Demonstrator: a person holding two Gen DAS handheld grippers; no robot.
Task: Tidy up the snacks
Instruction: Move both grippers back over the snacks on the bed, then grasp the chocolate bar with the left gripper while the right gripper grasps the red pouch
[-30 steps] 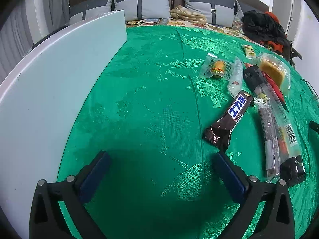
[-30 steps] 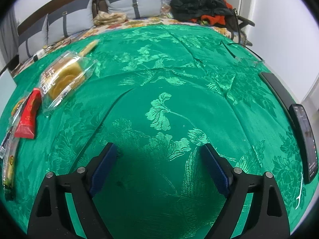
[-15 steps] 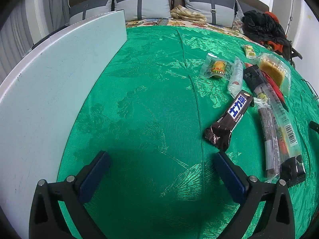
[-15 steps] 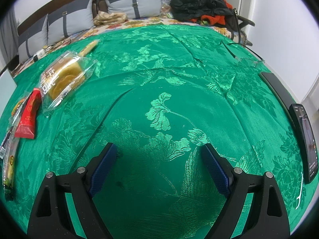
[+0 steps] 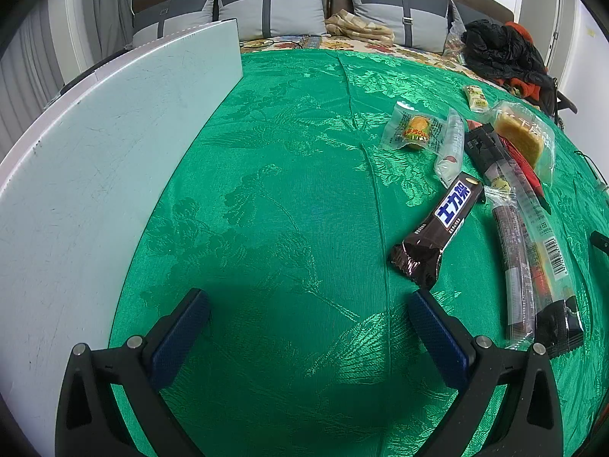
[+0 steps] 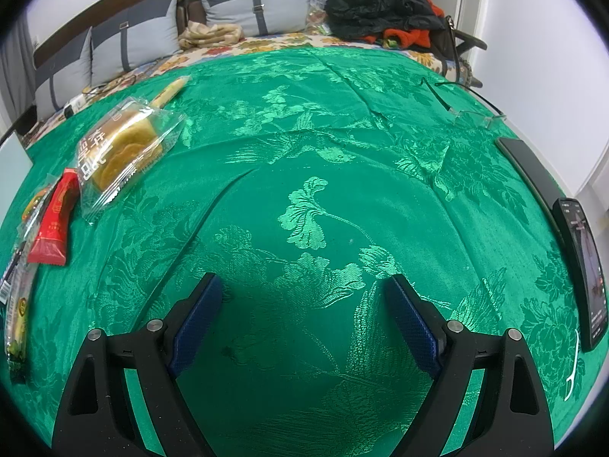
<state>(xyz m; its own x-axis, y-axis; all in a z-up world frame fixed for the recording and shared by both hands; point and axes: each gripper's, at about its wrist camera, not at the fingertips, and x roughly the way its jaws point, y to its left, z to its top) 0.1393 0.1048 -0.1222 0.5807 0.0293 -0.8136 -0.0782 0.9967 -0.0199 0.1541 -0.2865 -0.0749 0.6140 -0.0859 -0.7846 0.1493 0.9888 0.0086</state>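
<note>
Two grippers are seen above a green floral-patterned brocade cloth point(image 5: 274, 198), each with its blue-padded jaws spread wide and nothing between them. The left gripper point(image 5: 310, 312) is held over bare cloth, with a pale blue-white flat board point(image 5: 95, 144) lying along its left. Several snacks are scattered to its right: a dark brown chocolate bar with blue-and-white lettering point(image 5: 441, 224) is nearest its right finger, and beyond it lie a clear packet holding a small orange-yellow sweet point(image 5: 416, 129), a clear-wrapped yellow cake point(image 5: 523, 137) and long thin stick packets point(image 5: 514, 243). The right gripper point(image 6: 304, 297) is held over bare cloth, well apart from the same cake and a red sachet point(image 6: 53, 224) at far left. A black phone point(image 6: 582, 266) is seen at the cloth's right edge.
</note>
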